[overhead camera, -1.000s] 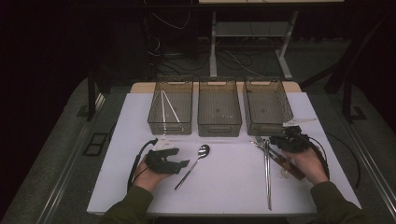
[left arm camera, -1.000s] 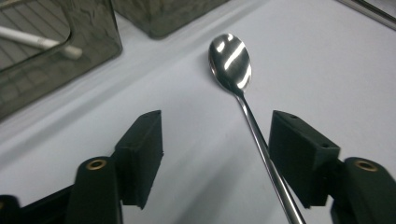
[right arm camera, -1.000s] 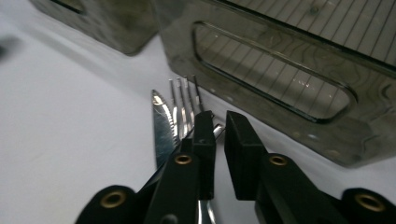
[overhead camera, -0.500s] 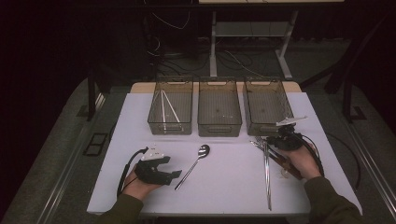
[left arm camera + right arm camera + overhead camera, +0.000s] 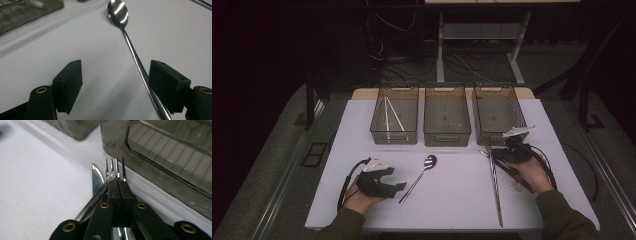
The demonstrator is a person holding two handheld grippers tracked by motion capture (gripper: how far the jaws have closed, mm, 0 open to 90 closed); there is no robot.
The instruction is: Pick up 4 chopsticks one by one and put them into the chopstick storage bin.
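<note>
Compared with the frame one second earlier, the left gripper (image 5: 396, 186) has drawn back toward the lower left of the high view, and its jaws have just been opening; the right gripper (image 5: 497, 154) has shifted little.

High view: the left gripper lies at lower left, just left of the spoon (image 5: 419, 176), which runs diagonally at lower centre with its bowl uppermost. The right gripper sits at centre right, below the right bin (image 5: 498, 114); a knife (image 5: 495, 190) extends from it toward the lower edge. Three bins stand in a row at upper centre of the table (image 5: 452, 210).

Left gripper view: the jaws stand apart, pressing on nothing. The spoon (image 5: 130, 45) crosses from top centre to lower right, its handle just beside the right jaw; contact cannot be told.

Right gripper view: the jaws are closed on the fork (image 5: 115, 168), whose tines project at centre. The knife (image 5: 97, 182) lies beside them to the left, and a bin (image 5: 162, 157) fills the upper right.
</note>
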